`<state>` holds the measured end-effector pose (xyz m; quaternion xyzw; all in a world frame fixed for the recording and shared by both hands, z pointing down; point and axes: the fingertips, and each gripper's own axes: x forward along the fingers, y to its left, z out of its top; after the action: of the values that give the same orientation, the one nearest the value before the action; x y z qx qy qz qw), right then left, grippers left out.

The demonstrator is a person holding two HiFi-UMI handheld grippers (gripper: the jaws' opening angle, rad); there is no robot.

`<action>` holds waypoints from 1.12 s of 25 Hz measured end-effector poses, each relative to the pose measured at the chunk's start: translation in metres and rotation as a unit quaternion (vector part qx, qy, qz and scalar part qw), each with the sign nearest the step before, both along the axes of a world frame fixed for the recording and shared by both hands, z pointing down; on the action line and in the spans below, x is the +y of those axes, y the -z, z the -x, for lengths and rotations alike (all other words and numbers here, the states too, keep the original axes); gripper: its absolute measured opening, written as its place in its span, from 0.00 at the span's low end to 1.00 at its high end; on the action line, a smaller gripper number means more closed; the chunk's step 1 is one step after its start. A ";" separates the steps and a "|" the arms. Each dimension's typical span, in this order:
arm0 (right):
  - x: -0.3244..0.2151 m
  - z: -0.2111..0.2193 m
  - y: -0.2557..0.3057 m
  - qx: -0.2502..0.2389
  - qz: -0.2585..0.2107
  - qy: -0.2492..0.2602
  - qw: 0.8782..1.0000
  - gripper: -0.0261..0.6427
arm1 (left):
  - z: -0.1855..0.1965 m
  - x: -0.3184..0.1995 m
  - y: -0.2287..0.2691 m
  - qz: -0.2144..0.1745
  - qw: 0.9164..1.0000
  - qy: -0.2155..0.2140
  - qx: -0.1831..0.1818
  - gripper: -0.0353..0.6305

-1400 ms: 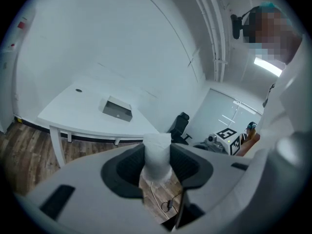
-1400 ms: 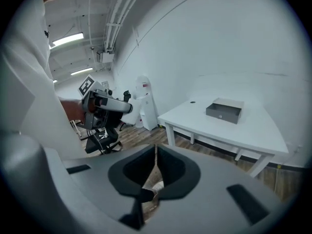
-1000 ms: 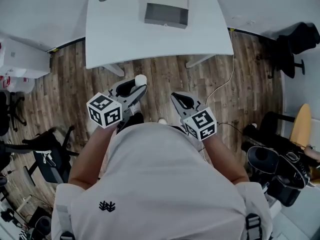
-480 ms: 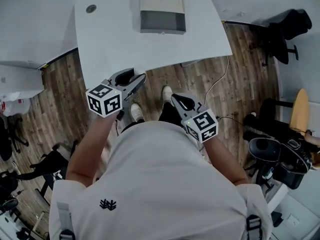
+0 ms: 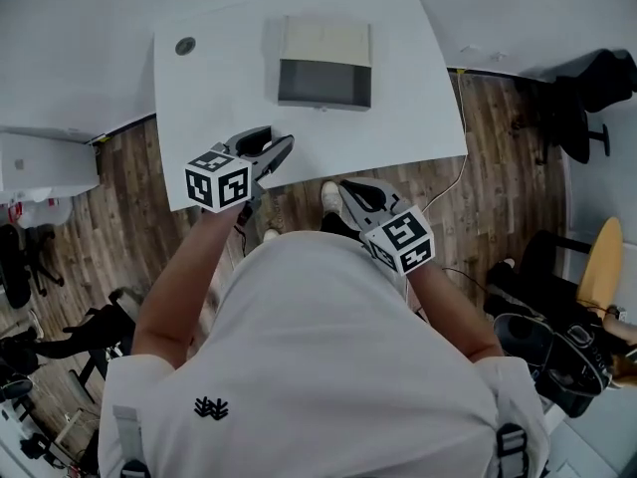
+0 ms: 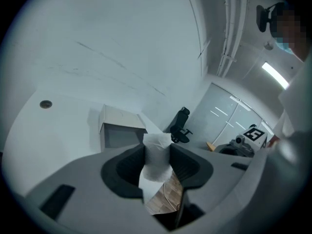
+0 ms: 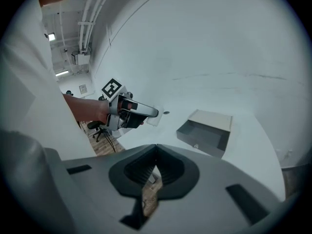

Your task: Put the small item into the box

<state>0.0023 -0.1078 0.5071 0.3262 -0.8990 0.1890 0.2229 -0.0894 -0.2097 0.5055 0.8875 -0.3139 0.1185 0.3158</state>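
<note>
An open grey box [image 5: 324, 80] with a pale lid flap stands near the far side of the white table [image 5: 219, 88]. My left gripper [image 5: 282, 147] hovers over the table's front edge, short of the box [image 6: 119, 130]. It [image 6: 157, 147] is shut on a small white crumpled item [image 6: 157, 162]. From the right gripper view the same item [image 7: 152, 119] shows at the left gripper's tip, with the box [image 7: 204, 133] beyond. My right gripper [image 5: 346, 191] hangs over the floor just off the table's edge. Its jaws [image 7: 156, 149] are shut with nothing held.
A round dark grommet [image 5: 185, 46] sits in the table's far left corner. A black office chair [image 5: 582, 93] stands at the right, a white cabinet [image 5: 40, 162] at the left. A cable [image 5: 453, 157] trails over the wooden floor. The person's shoe [image 5: 330, 195] is below the table edge.
The person has stepped up to the table. Both grippers have moved forward, and the left one, still holding the white item, now reaches over the table's front edge.
</note>
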 end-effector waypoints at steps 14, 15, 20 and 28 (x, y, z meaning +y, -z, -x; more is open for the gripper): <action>-0.080 -0.060 -0.003 -0.028 -0.002 0.010 1.000 0.05 | -0.028 -0.103 -0.058 0.043 0.993 0.045 -0.102 0.30; -0.083 -0.065 -0.005 -0.029 -0.001 0.008 1.000 0.05 | -0.029 -0.108 -0.064 0.049 0.992 0.048 -0.107 0.30; -0.097 -0.087 -0.012 -0.035 0.006 0.000 0.999 0.05 | -0.030 -0.128 -0.089 0.070 0.986 0.060 -0.141 0.30; -0.107 -0.108 -0.018 -0.050 0.019 0.000 0.999 0.05 | -0.029 -0.146 -0.129 0.122 0.967 0.086 -0.206 0.30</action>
<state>0.1103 -0.2149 0.5256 0.3123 -0.9053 0.2219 0.1836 -0.0605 -0.3556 0.6346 0.7683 -0.4305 0.3083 0.3597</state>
